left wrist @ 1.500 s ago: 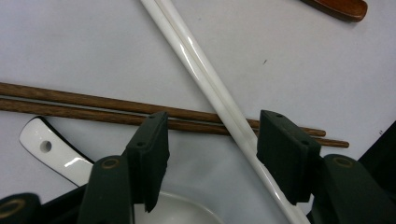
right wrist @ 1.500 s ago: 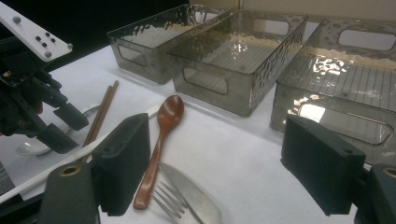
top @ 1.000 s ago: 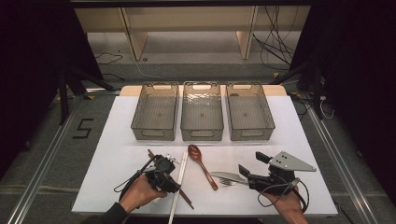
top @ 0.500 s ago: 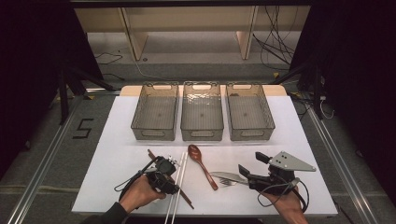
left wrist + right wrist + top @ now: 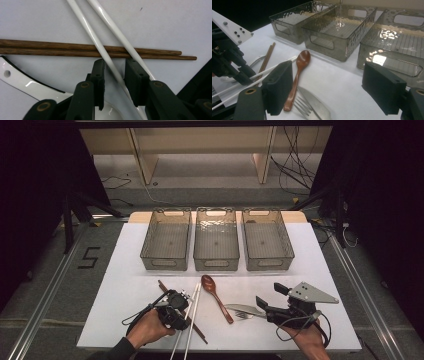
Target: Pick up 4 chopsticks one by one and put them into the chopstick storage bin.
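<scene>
Two white chopsticks (image 5: pixel 192 312) lie crossed over a pair of brown chopsticks (image 5: pixel 162 287) at the table's front left. My left gripper (image 5: pixel 181 306) points down at them. In the left gripper view its jaws (image 5: pixel 114 66) straddle one white chopstick (image 5: pixel 92 37). They have just been closing, but a gap remains on both sides of the stick. The second white chopstick (image 5: pixel 112 25) runs past the right jaw. The brown chopsticks (image 5: pixel 62 48) lie just beyond the tips. My right gripper (image 5: pixel 269 295) stands wide open and holds nothing, near a knife (image 5: pixel 240 309) and fork (image 5: pixel 245 315).
A brown wooden spoon (image 5: pixel 212 287) lies between the two hands. A white spoon (image 5: pixel 25 82) lies under the left gripper. Three clear bins (image 5: pixel 166 263) (image 5: pixel 216 265) (image 5: pixel 268 264) stand side by side across the middle of the white table (image 5: pixel 125 285).
</scene>
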